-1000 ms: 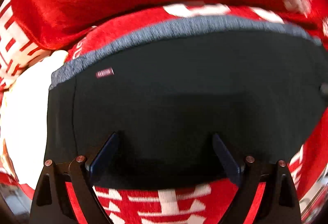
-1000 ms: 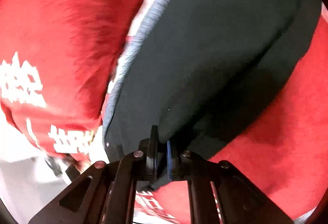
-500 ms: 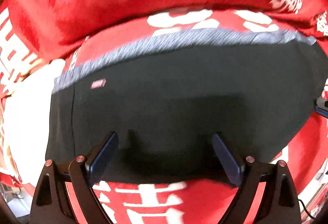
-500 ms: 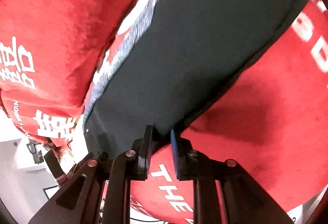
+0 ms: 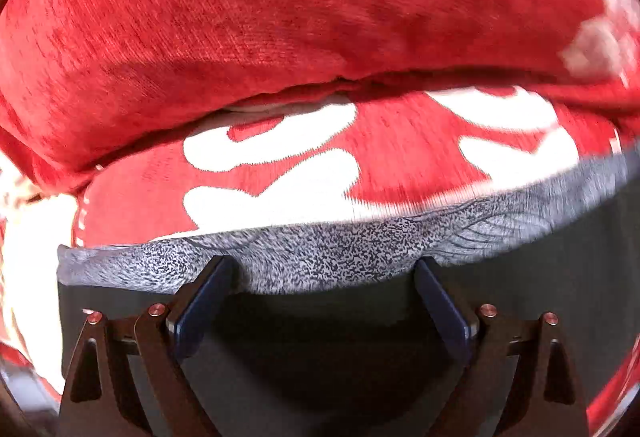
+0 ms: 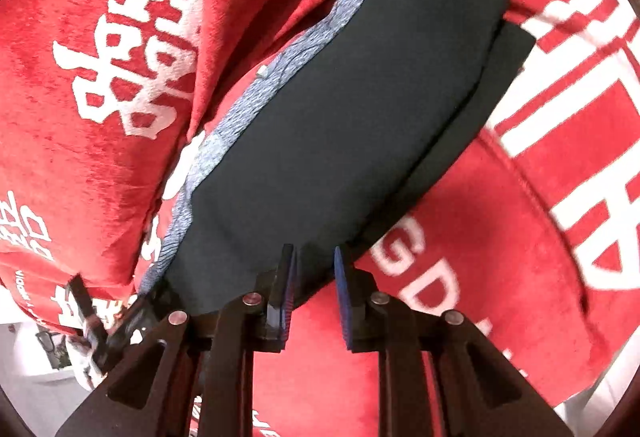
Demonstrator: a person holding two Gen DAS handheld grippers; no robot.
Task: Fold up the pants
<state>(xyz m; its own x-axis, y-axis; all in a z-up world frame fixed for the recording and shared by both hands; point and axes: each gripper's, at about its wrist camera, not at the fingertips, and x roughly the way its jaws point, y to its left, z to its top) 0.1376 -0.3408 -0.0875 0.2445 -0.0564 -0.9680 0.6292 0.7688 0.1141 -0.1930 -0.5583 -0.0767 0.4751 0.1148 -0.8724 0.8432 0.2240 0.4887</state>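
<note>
On the red blanket with white lettering, the dark pants lay folded flat, their speckled grey waistband running along one edge near a raised fold of the same red cloth. The left gripper hung over the waistband end with its jaws spread wide, having just opened a little further; its blue pads stood apart above the fabric and clamped nothing. The right gripper sat at the pants' lower edge, jaws slightly parted; the hem lay just beside the left pad, whether touching could not be told.
</note>
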